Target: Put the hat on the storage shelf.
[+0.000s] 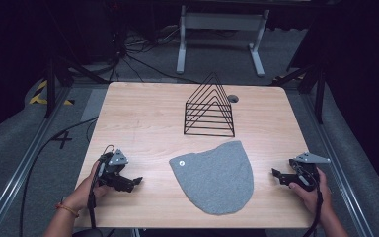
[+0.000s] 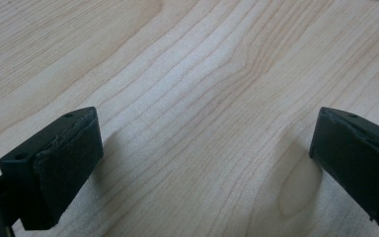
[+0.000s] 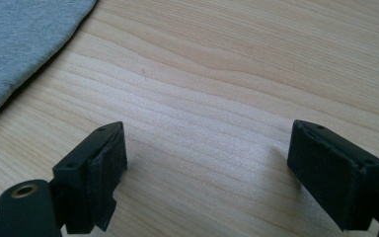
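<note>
— Where is the hat, from where you stand?

— The grey beanie [image 1: 217,177] lies flat on the wooden desk [image 1: 143,113], near the front edge and about midway between the two hands. Its rounded crown points toward the person, its straight brim edge toward the back, and there is a small round tag near its left corner.

— And the grippers?

— The left gripper [image 1: 137,181] rests low over the desk at the front left, held in the person's left hand [image 1: 86,190], its tip aimed toward the beanie but well apart from it. Looking along it in the left gripper view [image 2: 205,163], the two black fingers [image 2: 61,165] stand wide, with bare wood grain between them.

— The right one the same?

— Much the same. The right gripper [image 1: 275,174] sits at the front right in the right hand [image 1: 313,190], pointing in at the beanie from the other side, near it but not touching. In the right gripper view [image 3: 205,173] its fingers [image 3: 338,173] are spread wide too, nothing between them, and the beanie's curved edge [image 3: 19,44] shows at the upper left of that view.

— Anything else on the desk?

— A black wire rack [image 1: 209,109], triangular, stands upright behind the beanie, just apart from it. A small round grommet [image 1: 233,98] sits in the desk right by the rack.
</note>
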A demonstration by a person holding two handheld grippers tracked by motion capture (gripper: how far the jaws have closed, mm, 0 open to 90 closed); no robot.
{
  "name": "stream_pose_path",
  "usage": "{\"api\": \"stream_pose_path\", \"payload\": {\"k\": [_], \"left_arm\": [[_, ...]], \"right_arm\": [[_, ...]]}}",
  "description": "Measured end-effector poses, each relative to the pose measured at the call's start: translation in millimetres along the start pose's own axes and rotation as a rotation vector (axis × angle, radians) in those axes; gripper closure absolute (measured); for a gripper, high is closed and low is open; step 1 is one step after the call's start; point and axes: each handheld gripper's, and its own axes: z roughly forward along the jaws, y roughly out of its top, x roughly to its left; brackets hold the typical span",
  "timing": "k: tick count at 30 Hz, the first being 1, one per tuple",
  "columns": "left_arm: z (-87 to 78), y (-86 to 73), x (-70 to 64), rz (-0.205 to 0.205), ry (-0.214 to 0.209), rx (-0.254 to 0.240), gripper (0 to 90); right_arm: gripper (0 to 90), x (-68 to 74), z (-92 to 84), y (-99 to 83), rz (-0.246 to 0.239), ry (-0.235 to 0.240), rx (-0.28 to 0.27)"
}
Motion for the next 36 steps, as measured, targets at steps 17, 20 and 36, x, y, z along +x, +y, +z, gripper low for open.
{"api": "stream_pose_path", "payload": {"k": [17, 20, 36], "left_arm": [[6.9, 40.7, -12.0, 0.161, -0.183, -0.033, 43.9], [15.2, 59.5, -25.3, 0.219, -0.204, -0.038, 49.9], [69.9, 102.0, -70.9, 0.368, -0.283, 0.039, 59.9]], "right_arm": [[60.4, 27.1, -9.4, 14.7, -0.096, 0.155, -0.049], [71.4, 47.4, -9.2, 20.1, -0.151, 0.218, -0.051], [84.9, 126.1, 4.9, 21.1, -0.340, 0.437, 0.033]]}}
